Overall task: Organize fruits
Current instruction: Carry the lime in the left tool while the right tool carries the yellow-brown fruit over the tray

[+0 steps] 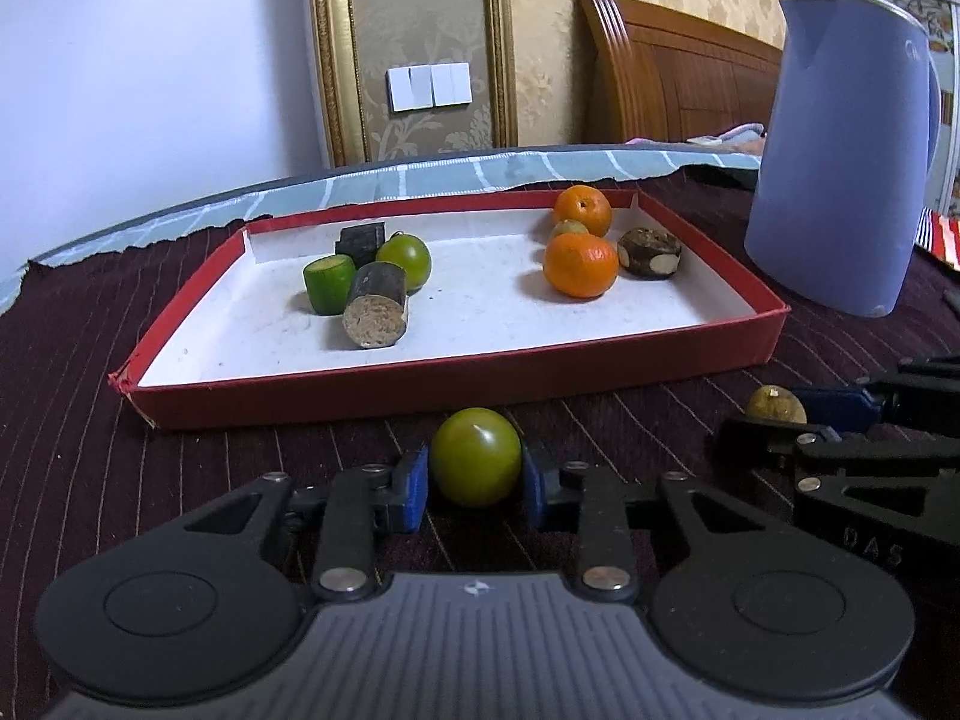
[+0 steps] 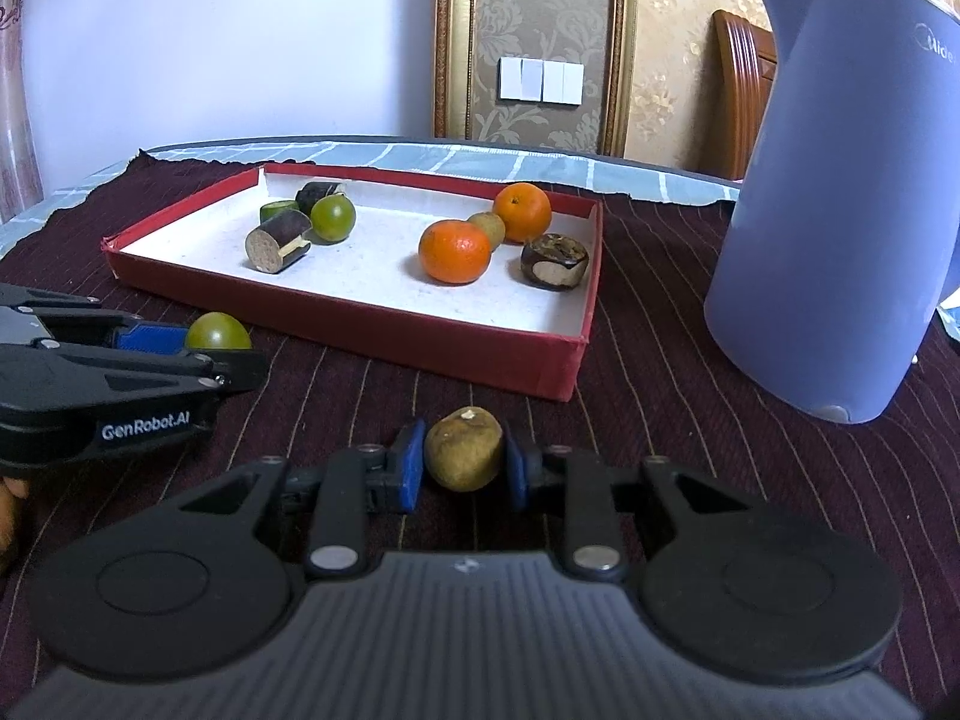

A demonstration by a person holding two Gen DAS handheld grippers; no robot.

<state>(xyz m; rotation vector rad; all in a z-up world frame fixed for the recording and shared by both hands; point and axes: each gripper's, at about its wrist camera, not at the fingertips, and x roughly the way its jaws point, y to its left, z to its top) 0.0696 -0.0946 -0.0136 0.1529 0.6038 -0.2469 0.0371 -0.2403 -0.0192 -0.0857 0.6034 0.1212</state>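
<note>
Mostly sorted: greens grouped at left end of red-rimmed cardboard tray (image 1: 456, 387), oranges right. Round green fruit (image 1: 476, 457) clamped by left gripper (image 1: 476, 480), brownish-yellow fruit (image 2: 463, 449) by right gripper (image 2: 463, 468), both before tray's near edge; placement pending.

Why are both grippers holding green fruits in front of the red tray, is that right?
Not quite. Only the left gripper holds a green fruit; the right wrist view shows the right gripper shut on a brown fruit. Both are in front of the red tray.

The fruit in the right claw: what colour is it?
Dull yellowish-brown fruit, shown best in the right wrist view, clamped in the right claw.
</note>
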